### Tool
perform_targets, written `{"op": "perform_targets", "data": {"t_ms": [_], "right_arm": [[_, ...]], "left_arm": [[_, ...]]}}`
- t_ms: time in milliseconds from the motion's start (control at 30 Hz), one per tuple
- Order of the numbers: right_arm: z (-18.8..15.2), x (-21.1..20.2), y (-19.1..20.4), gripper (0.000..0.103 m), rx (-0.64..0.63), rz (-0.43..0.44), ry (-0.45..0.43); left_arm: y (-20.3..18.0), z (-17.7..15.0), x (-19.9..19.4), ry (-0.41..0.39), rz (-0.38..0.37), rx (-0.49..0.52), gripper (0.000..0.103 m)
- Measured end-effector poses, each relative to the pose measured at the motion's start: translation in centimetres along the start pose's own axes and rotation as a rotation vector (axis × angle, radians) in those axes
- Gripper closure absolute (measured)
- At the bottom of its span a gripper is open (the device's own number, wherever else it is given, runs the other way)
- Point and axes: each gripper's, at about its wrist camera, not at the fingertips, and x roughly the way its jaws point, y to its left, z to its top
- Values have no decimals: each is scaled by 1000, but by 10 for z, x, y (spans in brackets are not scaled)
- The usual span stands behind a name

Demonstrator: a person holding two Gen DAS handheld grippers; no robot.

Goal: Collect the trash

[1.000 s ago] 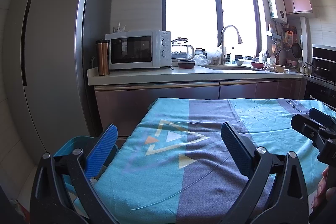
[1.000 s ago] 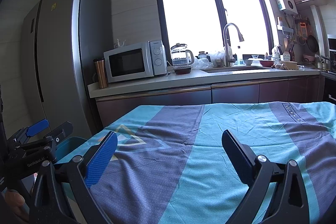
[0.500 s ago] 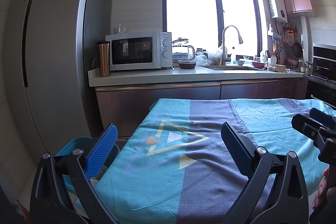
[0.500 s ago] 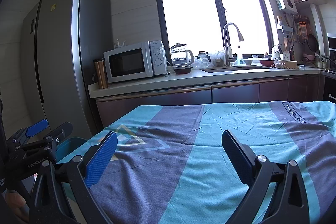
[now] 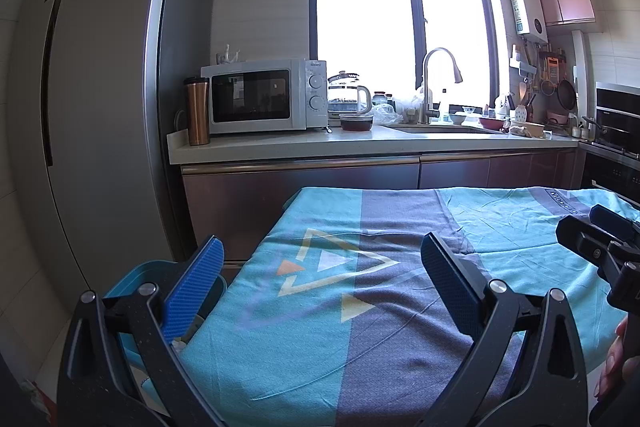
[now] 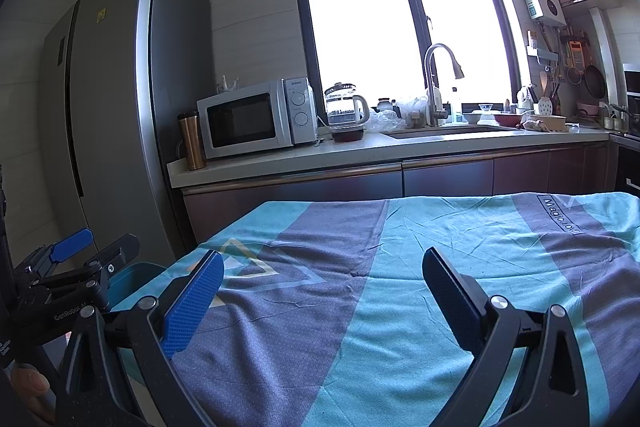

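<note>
Kitchen light pours through a tall window (image 5: 396, 27) onto a table (image 5: 400, 307) spread with a teal and grey-purple cloth, with a fridge (image 5: 100, 87), a microwave (image 5: 262, 101) and a sink faucet (image 5: 434, 79) on the counter behind. Both claws hover low over the near edge of the cloth: the left claw (image 5: 322, 291) stands wide with nothing between its blue pads, and the right claw (image 6: 324, 301) is likewise spread wide and holds nothing. No loose trash shows on the cloth in either view; the only sign of it is something pale lying inside the blue bin (image 5: 136, 279), which sits on the floor just beside the table's left corner, under the left claw. Judging from this, the collecting looks finished or nearly so, and the step in hand is a check for leftovers. To do it well, sweep both wrist views slowly across the whole cloth, including the far right strip and the floor around the bin, before calling it done. Open room is generous above the table; the tight places are the gap between table corner and fridge, where the bin's rim sits close to the left claw, and the space between the two claws themselves.
</note>
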Motion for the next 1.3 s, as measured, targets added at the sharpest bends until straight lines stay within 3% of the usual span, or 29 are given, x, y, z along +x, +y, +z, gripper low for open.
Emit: {"op": "perform_targets", "data": {"t_ms": [1300], "right_arm": [[1,-1,0,7,3,-2,-3]], "left_arm": [[-1,-1,2,6,1,1,6]]}}
